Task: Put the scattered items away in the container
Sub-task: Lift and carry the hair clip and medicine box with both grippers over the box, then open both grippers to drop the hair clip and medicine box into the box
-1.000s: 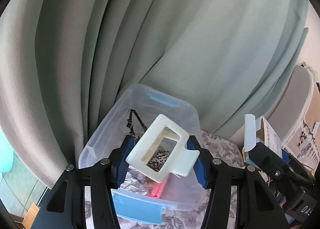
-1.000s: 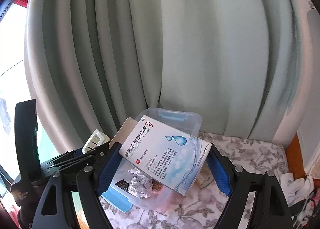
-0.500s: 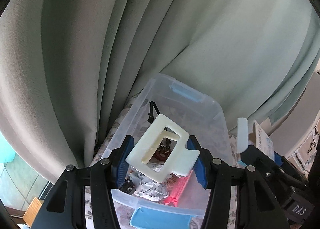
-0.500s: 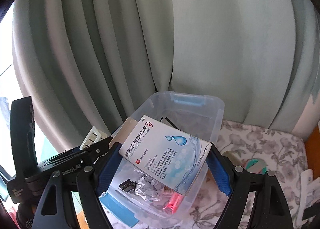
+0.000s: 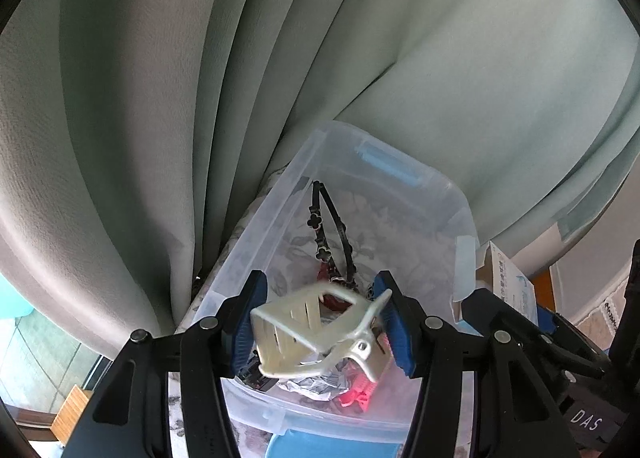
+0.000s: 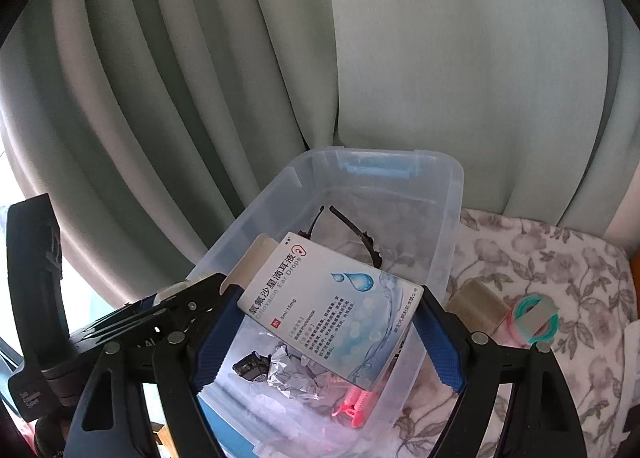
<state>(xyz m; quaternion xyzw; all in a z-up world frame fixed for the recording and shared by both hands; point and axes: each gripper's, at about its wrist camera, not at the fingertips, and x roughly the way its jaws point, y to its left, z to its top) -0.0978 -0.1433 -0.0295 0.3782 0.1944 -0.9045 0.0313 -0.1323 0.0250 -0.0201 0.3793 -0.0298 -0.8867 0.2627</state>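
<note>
Left wrist view: the left gripper (image 5: 320, 322) holds a cream hair claw clip (image 5: 316, 332) tilted over the near end of a clear plastic container (image 5: 256, 230), its blue pads (image 5: 248, 318) pressed against the clip's two ends. Inside the container, at 12 o'clock from the clip, lies a black headband (image 5: 332, 234) set with clover shapes; at 6 o'clock sit crumpled foil (image 5: 316, 382), a pink comb (image 5: 356, 394) and a small black object (image 5: 252, 372). Grey-green curtains (image 5: 200, 78) hang behind the container.

In the right wrist view, the right gripper (image 6: 328, 322) clamps a white-and-blue ear-drops box (image 6: 332, 306) across its width, one flap open at 10 o'clock, directly above the container (image 6: 444, 218). The left gripper (image 6: 132, 334) shows at 9 o'clock of the box. The container stands on a floral cloth (image 6: 560, 258). On that cloth, at 3 o'clock from the box and just outside the container wall, rest a roll of tan tape (image 6: 476, 302) and a bundle of pink and teal hair bands (image 6: 536, 318), touching each other.
</note>
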